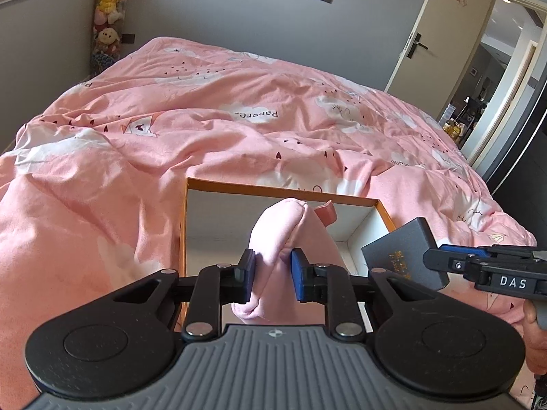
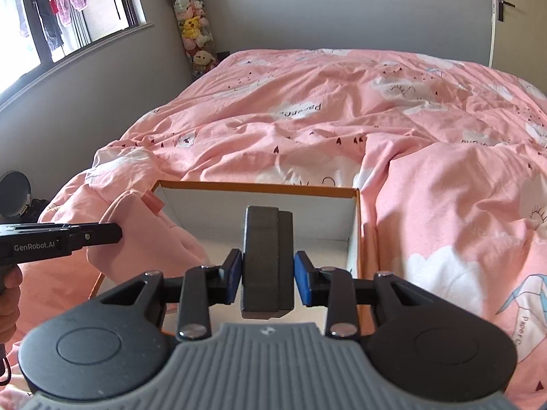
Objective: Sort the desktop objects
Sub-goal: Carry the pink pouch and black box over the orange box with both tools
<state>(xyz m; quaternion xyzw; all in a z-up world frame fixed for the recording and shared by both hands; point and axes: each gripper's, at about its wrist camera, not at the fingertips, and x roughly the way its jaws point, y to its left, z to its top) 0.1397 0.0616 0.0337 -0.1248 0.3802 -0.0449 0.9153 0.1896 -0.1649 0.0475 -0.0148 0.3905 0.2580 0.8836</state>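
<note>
Both things hung over the orange box on the bed, probably to go inside: left gripper squeezed the pink cloth; right gripper clamped the grey case.

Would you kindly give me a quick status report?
Left gripper shut on soft pink cloth bundle. Right gripper shut on dark grey box. Both over open orange-rimmed cardboard box. Nothing blocking.

One orange box, one pink cloth, one grey case.
</note>
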